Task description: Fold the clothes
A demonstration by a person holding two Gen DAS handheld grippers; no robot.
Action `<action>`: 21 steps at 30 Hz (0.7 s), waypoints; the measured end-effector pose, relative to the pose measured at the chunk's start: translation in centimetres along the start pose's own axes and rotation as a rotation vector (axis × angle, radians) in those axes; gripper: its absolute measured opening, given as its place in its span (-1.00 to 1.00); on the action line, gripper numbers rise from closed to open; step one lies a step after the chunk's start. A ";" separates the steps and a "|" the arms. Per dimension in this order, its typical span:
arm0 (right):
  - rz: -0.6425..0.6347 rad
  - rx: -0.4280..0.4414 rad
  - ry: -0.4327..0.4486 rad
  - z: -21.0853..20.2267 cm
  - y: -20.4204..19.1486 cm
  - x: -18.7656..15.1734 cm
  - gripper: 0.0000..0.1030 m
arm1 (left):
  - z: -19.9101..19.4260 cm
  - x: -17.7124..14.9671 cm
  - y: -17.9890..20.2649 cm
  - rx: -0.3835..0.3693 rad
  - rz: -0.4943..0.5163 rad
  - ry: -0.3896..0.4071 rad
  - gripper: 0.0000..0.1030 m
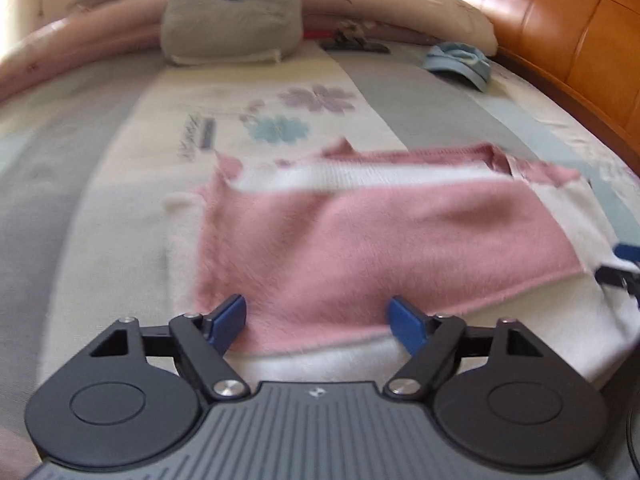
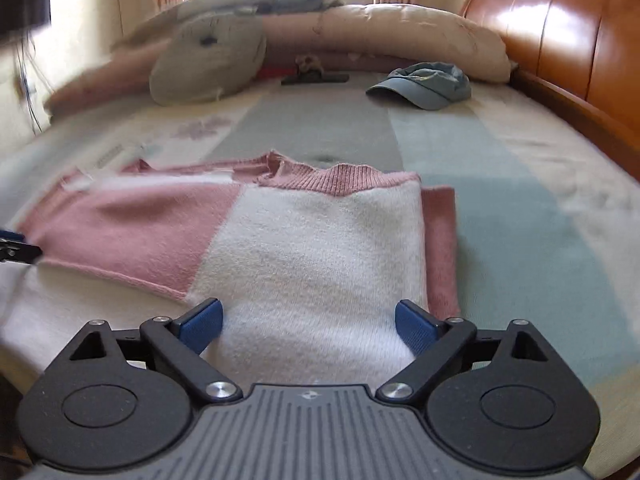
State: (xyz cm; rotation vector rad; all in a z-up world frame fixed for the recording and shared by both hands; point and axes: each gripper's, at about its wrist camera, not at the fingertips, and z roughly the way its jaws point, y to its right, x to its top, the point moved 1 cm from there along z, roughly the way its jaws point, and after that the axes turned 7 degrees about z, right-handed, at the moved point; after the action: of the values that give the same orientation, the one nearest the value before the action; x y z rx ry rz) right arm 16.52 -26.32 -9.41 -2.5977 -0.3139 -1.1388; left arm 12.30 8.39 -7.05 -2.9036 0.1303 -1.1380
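Now, from my left wrist view, my left gripper (image 1: 316, 322) stands wide apart and grips nothing, poised over the near edge of the pink and white sweater (image 1: 360, 232), which lies folded on the bed (image 1: 100, 168). Beyond it, toward the far edge, I see a grey pillow (image 1: 232, 16), a blue cap (image 1: 460, 64) near the wooden headboard (image 1: 560, 20), and a rolled quilt (image 1: 420, 4). From my right wrist view, my right gripper (image 2: 310, 326) is likewise spread wide and empty, over the sweater's white panel (image 2: 320, 248); its ribbed pink collar (image 2: 344, 180) faces away. The cap sits well apart, and nothing lies between gripper and sweater.
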 end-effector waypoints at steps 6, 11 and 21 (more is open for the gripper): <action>-0.007 0.037 0.035 -0.9 -1.4 1.4 0.91 | 0.4 2.7 2.6 -0.184 0.021 0.051 0.65; -0.017 0.038 0.000 1.3 -1.7 2.1 1.00 | 5.3 3.2 3.7 -0.167 0.004 -0.014 0.67; 0.015 0.033 -0.017 2.5 -0.7 1.0 1.00 | 3.7 5.4 4.5 -0.270 -0.048 0.063 0.69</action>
State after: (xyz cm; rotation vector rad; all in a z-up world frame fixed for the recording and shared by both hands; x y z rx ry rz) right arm 18.66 -24.68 -10.14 -2.5780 -0.3139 -1.0975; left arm 18.45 3.36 -6.37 -3.1180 0.2346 -1.3164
